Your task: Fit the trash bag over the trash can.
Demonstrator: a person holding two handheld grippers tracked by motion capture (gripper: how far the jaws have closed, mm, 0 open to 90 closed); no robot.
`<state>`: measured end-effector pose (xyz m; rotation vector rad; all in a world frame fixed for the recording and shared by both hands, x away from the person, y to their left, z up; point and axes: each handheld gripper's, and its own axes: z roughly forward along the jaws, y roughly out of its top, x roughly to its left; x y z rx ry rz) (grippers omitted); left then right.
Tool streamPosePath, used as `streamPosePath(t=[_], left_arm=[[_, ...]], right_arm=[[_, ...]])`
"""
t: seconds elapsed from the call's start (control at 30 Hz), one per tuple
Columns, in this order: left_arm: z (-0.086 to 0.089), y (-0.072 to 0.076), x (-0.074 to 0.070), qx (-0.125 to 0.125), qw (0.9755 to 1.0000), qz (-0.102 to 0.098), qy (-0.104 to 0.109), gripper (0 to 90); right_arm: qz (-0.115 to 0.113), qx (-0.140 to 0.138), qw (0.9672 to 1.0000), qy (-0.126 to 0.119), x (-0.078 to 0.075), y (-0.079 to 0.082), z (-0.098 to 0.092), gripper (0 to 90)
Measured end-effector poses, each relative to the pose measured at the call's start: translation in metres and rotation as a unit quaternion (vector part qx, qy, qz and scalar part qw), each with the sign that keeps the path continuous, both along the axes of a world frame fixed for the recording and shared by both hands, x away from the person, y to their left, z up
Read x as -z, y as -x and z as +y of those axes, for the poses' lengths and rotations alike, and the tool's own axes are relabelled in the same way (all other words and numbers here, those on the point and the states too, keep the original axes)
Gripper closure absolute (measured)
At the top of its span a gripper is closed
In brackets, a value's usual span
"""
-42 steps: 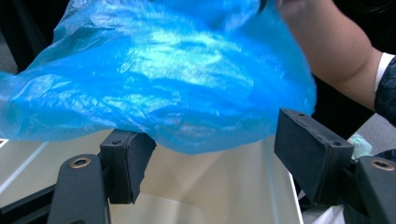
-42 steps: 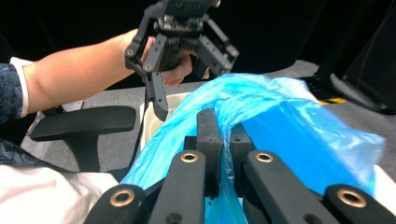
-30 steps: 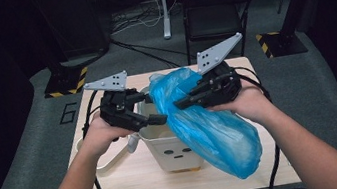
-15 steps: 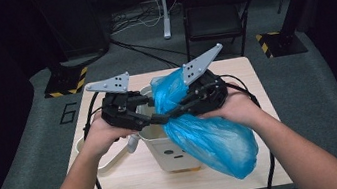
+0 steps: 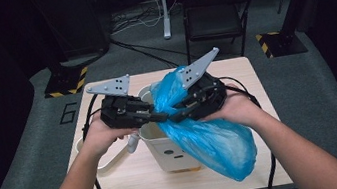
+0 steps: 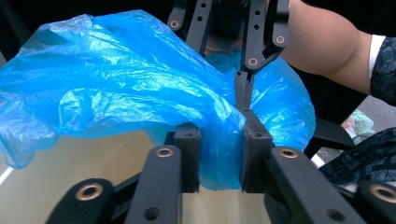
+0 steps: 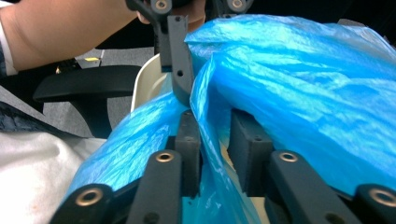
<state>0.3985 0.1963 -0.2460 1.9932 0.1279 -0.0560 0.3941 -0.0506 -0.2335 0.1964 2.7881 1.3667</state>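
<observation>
In the high view, the blue plastic bag [image 5: 214, 141] is seen draped over the cream bin [image 5: 167, 150] on the bench [image 5: 262, 161], most of it hanging outside the bin's near right side, while the left hand-held gripper [image 5: 160, 117] and the right hand-held gripper [image 5: 176, 116] are brought tip to tip at the rim. In the left gripper view, the left hand-held gripper [image 6: 218, 135], whose jaws have just been closing, is clamped on a bunched fold of the bag [image 6: 116, 79] above the bin's inner wall [image 6: 93, 172]. In the right gripper view, the right hand-held gripper [image 7: 215, 126], whose jaws have just been opening, is parted, the film [image 7: 303, 79] lying against one pad only. With a single grip left, the film could probably be pulled free by the hanging bulk, or torn if tugged.
</observation>
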Motion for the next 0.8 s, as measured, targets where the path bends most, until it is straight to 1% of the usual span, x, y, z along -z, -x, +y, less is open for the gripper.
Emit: streamPosePath(t=[0.07,0.17,0.23,0.37,0.47,0.57,0.67,0.8], left_arm=[[-0.001,0.001,0.0,-0.002,1.0,0.0,-0.004,77.8],[-0.001,0.001,0.0,-0.006,0.9999,-0.004,-0.009,82.2],[-0.001,0.001,0.0,-0.009,0.9999,-0.005,-0.012,84.2],[0.001,0.001,-0.001,-0.015,0.9997,-0.01,-0.014,85.7],[0.003,0.001,-0.002,-0.021,0.9996,-0.014,-0.015,86.0],[0.005,0.0,-0.003,-0.026,0.9994,-0.016,-0.015,86.3],[0.008,0.001,-0.005,-0.03,0.9994,-0.017,-0.009,86.6],[0.013,0.002,-0.007,-0.036,0.999,-0.023,-0.012,86.7]], right_arm=[[-0.004,0.002,1.0,0.003,0.0,0.0,-0.001,68.2],[-0.005,0.005,1.0,0.004,0.0,0.001,-0.003,64.8],[-0.005,0.007,1.0,0.001,-0.001,0.002,-0.006,62.1],[-0.002,0.015,0.9998,-0.013,-0.003,0.003,-0.016,57.5],[0.003,0.021,0.9993,-0.03,-0.007,0.005,-0.026,56.0],[0.001,0.027,0.9987,-0.043,-0.012,0.008,-0.036,55.0],[-0.001,0.032,0.9983,-0.048,-0.015,0.011,-0.043,54.2],[0.0,0.034,0.9978,-0.057,-0.018,0.017,-0.052,52.8]])
